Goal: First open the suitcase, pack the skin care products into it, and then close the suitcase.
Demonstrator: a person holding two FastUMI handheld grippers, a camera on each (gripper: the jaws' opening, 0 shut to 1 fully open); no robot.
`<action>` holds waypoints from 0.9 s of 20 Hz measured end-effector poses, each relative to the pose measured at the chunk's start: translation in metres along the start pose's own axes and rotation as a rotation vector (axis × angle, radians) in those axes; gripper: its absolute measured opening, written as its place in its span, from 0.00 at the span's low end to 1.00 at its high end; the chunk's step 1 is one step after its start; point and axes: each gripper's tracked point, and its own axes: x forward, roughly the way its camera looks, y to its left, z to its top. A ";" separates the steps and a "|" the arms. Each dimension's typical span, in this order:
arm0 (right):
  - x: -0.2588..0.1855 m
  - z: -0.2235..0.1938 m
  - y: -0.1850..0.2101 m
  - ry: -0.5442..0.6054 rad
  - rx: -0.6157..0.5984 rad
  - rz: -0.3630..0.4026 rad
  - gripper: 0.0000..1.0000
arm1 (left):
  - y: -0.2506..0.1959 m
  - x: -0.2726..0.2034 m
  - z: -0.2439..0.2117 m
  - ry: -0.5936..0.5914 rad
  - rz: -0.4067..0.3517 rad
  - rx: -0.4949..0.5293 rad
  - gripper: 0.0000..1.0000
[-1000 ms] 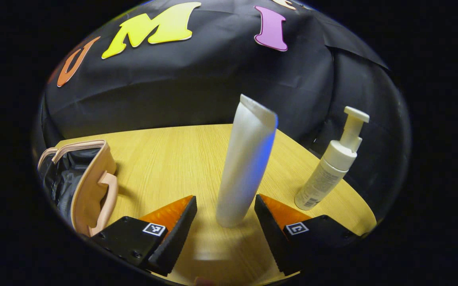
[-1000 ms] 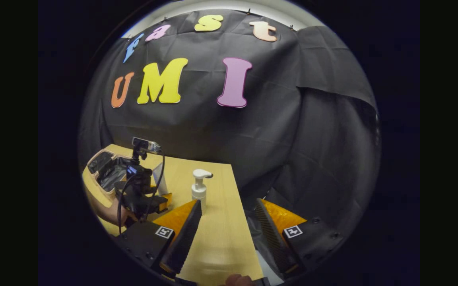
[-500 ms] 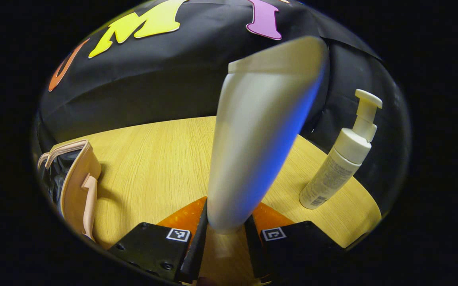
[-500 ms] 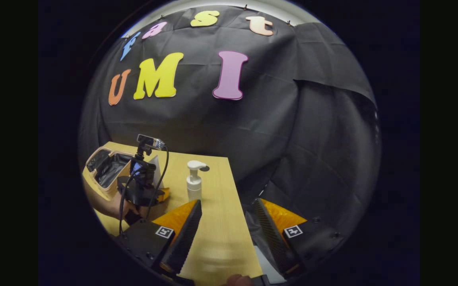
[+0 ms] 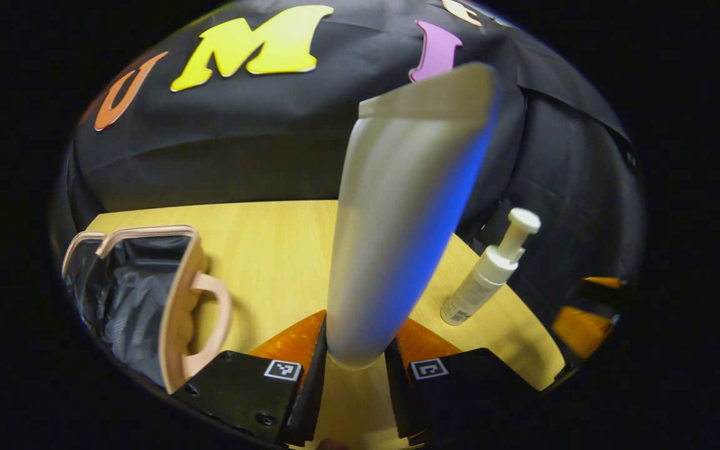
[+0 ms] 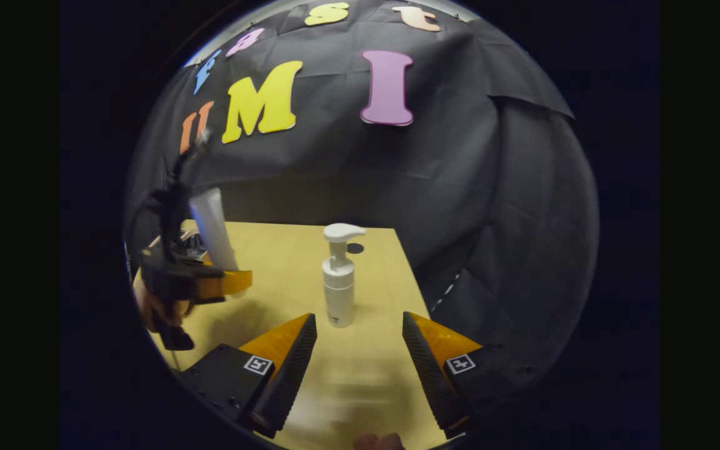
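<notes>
In the left gripper view my left gripper [image 5: 354, 369] is shut on the cap end of a tall white tube [image 5: 404, 212], which stands upright between its fingers, lifted off the wooden table [image 5: 272, 262]. The tan suitcase [image 5: 147, 294] lies open at the left, its dark lining showing. A white pump bottle [image 5: 488, 272] stands at the right. In the right gripper view my right gripper [image 6: 360, 356] is open and empty, just short of the pump bottle [image 6: 339, 281]. The left gripper [image 6: 200, 284] with the tube [image 6: 213, 228] is seen at the left, held by a hand.
The table's right edge [image 6: 419, 287] runs close past the pump bottle, with the black cloth wall behind and beside it. A small dark round mark [image 6: 354, 248] lies on the table behind the bottle.
My left gripper closed on the tube and lifted it, and the suitcase now sits closer in its view. My right gripper moved toward the pump bottle, which now stands centred ahead of its fingers.
</notes>
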 end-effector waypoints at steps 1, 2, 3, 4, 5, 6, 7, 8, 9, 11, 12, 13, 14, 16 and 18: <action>0.016 -0.003 0.005 0.005 0.006 0.014 0.82 | 0.013 -0.021 0.007 -0.014 0.023 0.000 0.49; 0.031 -0.004 0.011 0.012 0.018 0.030 0.82 | 0.024 -0.037 0.011 -0.023 0.044 -0.002 0.48; 0.046 -0.007 0.016 0.019 0.026 0.042 0.82 | 0.036 -0.054 0.015 -0.030 0.069 -0.007 0.48; 0.059 -0.009 0.018 0.027 0.032 0.044 0.81 | 0.047 -0.068 0.018 -0.034 0.095 -0.015 0.48; 0.073 -0.011 0.020 0.038 0.039 0.043 0.82 | 0.060 -0.082 0.020 -0.037 0.123 -0.029 0.48; 0.084 -0.014 0.020 0.047 0.043 0.040 0.82 | 0.072 -0.094 0.021 -0.041 0.149 -0.040 0.48; 0.094 -0.015 0.022 0.053 0.040 0.036 0.82 | 0.084 -0.105 0.023 -0.049 0.180 -0.050 0.48; 0.102 -0.018 0.024 0.058 0.036 0.036 0.82 | 0.097 -0.113 0.025 -0.056 0.211 -0.055 0.48; 0.109 -0.020 0.027 0.063 0.032 0.038 0.82 | 0.108 -0.120 0.024 -0.057 0.238 -0.058 0.48; 0.120 -0.025 0.029 0.076 0.034 0.035 0.82 | 0.127 -0.132 0.020 -0.052 0.282 -0.078 0.48; 0.126 -0.026 0.030 0.081 0.040 0.030 0.77 | 0.135 -0.139 0.018 -0.049 0.298 -0.094 0.48; 0.130 -0.027 0.033 0.086 0.030 0.024 0.76 | 0.142 -0.144 0.015 -0.044 0.310 -0.110 0.48; 0.133 -0.026 0.034 0.083 0.019 0.018 0.78 | 0.151 -0.150 0.012 -0.037 0.324 -0.130 0.48; 0.139 -0.023 0.033 0.079 0.028 0.002 0.71 | 0.169 -0.160 0.008 -0.034 0.350 -0.185 0.48; 0.144 -0.023 0.026 0.083 0.028 -0.031 0.65 | 0.188 -0.166 0.003 -0.027 0.365 -0.222 0.48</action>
